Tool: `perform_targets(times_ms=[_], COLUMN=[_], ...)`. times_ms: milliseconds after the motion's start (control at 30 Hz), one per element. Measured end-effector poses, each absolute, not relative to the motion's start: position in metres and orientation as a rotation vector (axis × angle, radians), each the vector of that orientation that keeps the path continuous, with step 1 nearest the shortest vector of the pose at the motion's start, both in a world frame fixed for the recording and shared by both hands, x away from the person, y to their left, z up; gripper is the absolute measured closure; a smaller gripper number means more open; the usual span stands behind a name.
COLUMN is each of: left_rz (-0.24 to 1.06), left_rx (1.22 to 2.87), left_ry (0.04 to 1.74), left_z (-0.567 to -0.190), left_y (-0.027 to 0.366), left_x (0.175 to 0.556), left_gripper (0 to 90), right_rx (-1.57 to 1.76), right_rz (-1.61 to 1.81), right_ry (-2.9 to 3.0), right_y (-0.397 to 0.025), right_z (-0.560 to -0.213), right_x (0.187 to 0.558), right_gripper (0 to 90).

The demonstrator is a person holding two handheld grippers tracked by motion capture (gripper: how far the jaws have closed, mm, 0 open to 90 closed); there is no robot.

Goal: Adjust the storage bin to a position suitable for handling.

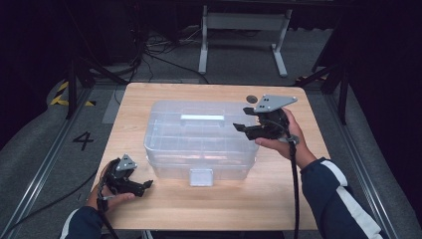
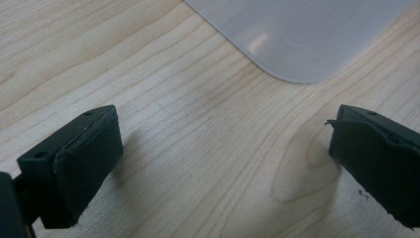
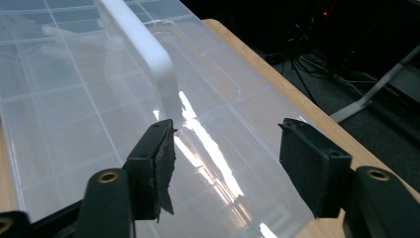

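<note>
1. Setting: lab or test bay, dark surroundings.
2. Evidence: single wooden table (image 1: 149,99) on grey carpet; cables (image 1: 149,50) across the floor; hazard tape (image 1: 62,94); floor number "4" (image 1: 83,140); white stand legs (image 1: 244,30) behind.

Overall: table (image 1: 164,214) lit evenly from overhead; floor and background behind it fall to near black.
Glare: a bright streak runs down the box (image 3: 74,114) lid just right of its white handle (image 3: 143,49) in the right gripper view; a faint sheen on the box front in the high view.
Shadows: soft, short, close under the left gripper (image 2: 223,158) pads and along the box base.
Focus: left gripper view sharp on the wood grain, box corner above it milky and soft; pads (image 3: 154,168) in the right gripper view slightly blurred.
Quality: high view low in detail, grainy in the dark areas.
</note>
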State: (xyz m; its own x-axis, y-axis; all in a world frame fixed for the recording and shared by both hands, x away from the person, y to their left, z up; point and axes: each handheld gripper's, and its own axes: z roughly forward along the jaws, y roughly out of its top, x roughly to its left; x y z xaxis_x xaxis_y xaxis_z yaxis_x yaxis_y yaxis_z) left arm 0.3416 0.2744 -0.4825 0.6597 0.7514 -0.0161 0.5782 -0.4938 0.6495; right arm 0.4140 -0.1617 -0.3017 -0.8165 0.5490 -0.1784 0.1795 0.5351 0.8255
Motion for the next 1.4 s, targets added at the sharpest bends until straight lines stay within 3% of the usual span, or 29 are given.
perform_targets(times_ms=[367,633,733,1167,1300,1400], left_rz=[0.357,0.358,0.358,0.373,0.369,0.389], left_rx=[2.244,2.246,2.246,2.241,2.232,2.219], left_ry=[1.025,1.025,1.024,1.017,1.016,1.026], left_z=[-0.483,-0.482,-0.482,-0.482,-0.482,-0.48], left_y=[0.274,0.274,0.274,0.275,0.275,0.276], left_x=[0.342,0.341,0.341,0.341,0.34,0.339], left_gripper=[0.6,0.7,0.8,1.8,5.4,15.0], right_rx=[0.535,0.514,0.473,0.415,0.399,0.4], right_rz=[1.209,1.218,1.223,1.203,1.208,1.209], right_ry=[2.424,2.466,2.486,2.489,2.492,2.491], right_y=[-0.136,-0.128,-0.126,-0.117,-0.116,-0.116], right_z=[-0.306,-0.31,-0.31,-0.307,-0.306,-0.306], right_x=[0.422,0.432,0.433,0.43,0.43,0.43], right_gripper=[44.2,54.2,61.8,73.9,76.3,76.4])
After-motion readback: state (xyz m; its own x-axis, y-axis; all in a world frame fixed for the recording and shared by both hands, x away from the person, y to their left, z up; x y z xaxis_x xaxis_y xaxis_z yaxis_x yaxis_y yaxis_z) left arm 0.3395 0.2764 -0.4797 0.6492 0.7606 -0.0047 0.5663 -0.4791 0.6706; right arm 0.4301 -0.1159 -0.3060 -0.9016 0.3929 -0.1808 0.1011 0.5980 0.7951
